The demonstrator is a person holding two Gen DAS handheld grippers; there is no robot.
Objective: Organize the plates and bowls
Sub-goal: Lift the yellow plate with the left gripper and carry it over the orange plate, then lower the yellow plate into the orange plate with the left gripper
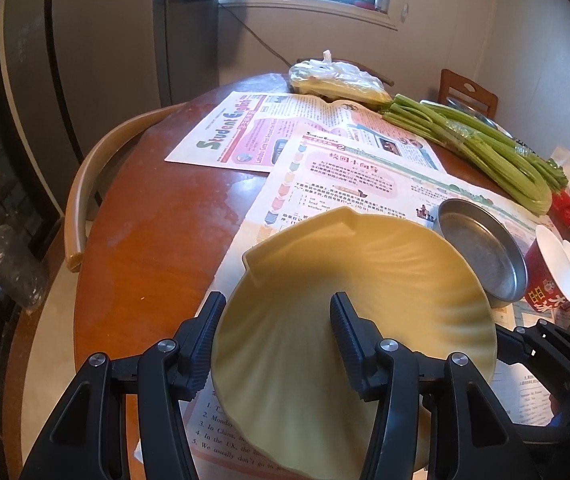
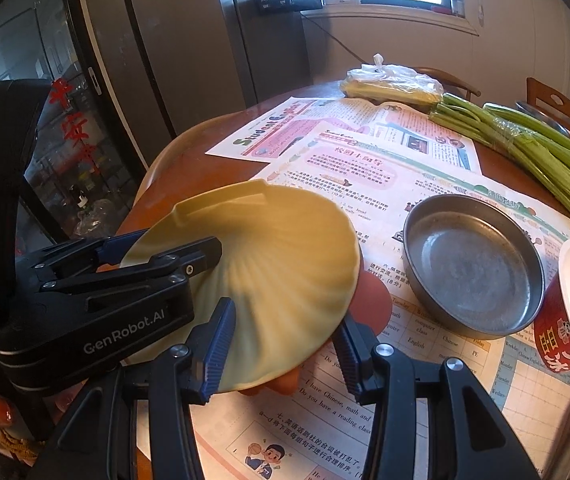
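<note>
A yellow shell-shaped plate [image 1: 349, 312] is held tilted above the near part of the table [image 1: 153, 240], gripped at opposite rims by both grippers. The left gripper [image 1: 277, 344] is clamped on the plate's left rim, one finger lying on the ribbed upper face and the other at the outside edge. The right gripper [image 2: 285, 344] is narrowed onto the near right rim, and something orange-red [image 2: 369, 304] is seen beneath the plate there; whether it is also gripped cannot be told. Newspapers [image 2: 425, 392] are spread under the plate. Just to the right of the plate, a shallow metal dish [image 2: 473, 268] rests on the paper, and a red paper cup [image 2: 565, 328] lies tipped at the right edge. Farther back, a bundle of green celery stalks [image 1: 473, 144] is laid along the right side, with a plastic bag [image 1: 337, 80] of yellowish produce at the far end.
</note>
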